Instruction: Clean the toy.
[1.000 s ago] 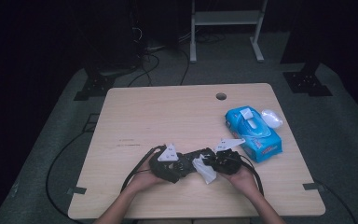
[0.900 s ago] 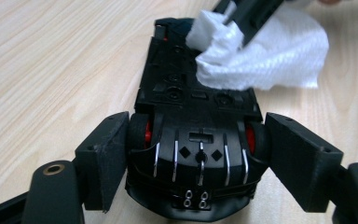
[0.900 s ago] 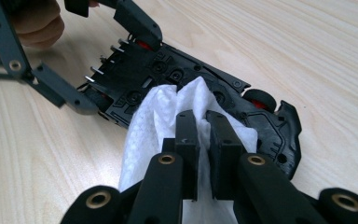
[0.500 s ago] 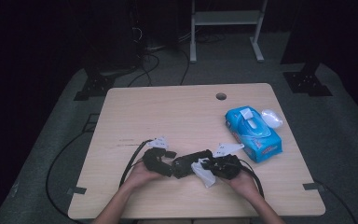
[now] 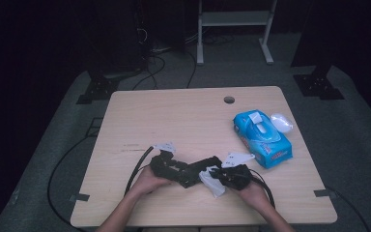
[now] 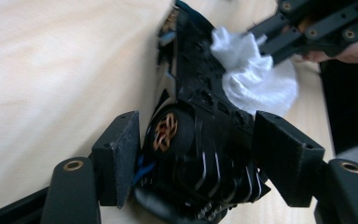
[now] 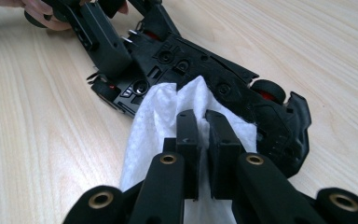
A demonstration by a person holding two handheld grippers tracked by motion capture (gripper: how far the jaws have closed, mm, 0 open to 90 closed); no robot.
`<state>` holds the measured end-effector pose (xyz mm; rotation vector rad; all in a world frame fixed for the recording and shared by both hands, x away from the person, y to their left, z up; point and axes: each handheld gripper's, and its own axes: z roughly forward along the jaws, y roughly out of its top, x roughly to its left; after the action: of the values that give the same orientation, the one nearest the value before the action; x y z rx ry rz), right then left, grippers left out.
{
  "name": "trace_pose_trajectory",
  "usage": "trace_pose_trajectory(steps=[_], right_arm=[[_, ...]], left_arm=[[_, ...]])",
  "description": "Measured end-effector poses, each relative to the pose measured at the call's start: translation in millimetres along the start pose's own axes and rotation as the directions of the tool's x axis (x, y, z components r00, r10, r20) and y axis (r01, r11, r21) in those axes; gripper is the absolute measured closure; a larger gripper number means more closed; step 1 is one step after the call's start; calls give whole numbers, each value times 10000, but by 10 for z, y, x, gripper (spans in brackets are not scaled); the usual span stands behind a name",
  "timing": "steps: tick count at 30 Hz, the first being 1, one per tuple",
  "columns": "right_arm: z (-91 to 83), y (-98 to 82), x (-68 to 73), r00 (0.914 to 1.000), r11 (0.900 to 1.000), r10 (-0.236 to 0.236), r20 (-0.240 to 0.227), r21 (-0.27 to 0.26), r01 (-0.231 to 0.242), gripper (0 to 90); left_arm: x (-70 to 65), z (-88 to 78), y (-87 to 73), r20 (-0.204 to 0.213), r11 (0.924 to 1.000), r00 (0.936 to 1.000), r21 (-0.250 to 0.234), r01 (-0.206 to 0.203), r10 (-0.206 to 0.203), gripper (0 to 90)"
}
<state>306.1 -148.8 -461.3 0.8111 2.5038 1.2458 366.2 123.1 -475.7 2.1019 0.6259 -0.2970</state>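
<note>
Room: dark floor and stands around my pale wooden tabletop (image 5: 174, 121); a blue wipes pack (image 5: 262, 137) sits at the right of the high view.
Toy car (image 5: 186, 171): black, flipped, underside up, low centre of the high view.
Left gripper (image 6: 200, 154): its jaws have just been closing around the car's end; one pad looks just off it.
Right gripper (image 7: 204, 135): clenched on a white wipe (image 7: 168, 121), pressed against the chassis.
Risk: I judge a hard wipe could twist the car free, since the left hold looks loose.
</note>
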Motion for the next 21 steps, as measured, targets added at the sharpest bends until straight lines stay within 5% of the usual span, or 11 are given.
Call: trace_pose_trajectory(steps=[2, 10, 15, 21], right_arm=[[-6, -6, 5, 10000, 10000, -82, 28, 4, 82, 841], [-11, 13, -11, 9995, 9995, -304, 91, -9, 304, 838], [-38, 70, -205, 9973, 9999, -96, 727, 50, 93, 834], [-44, 83, -468, 9936, 9940, 1018, 486, 351, -1036, 779]], left_arm=[[-26, 22, 12, 220, 9999, 9997, 125, -105, 102, 367], [-112, 19, 41, -339, 9979, 9974, 14, -641, 641, 371], [-144, 12, 51, -568, 9943, 9927, 87, -1058, 1062, 368], [-171, 14, 57, -721, 9929, 9903, 96, -1187, 1191, 367]])
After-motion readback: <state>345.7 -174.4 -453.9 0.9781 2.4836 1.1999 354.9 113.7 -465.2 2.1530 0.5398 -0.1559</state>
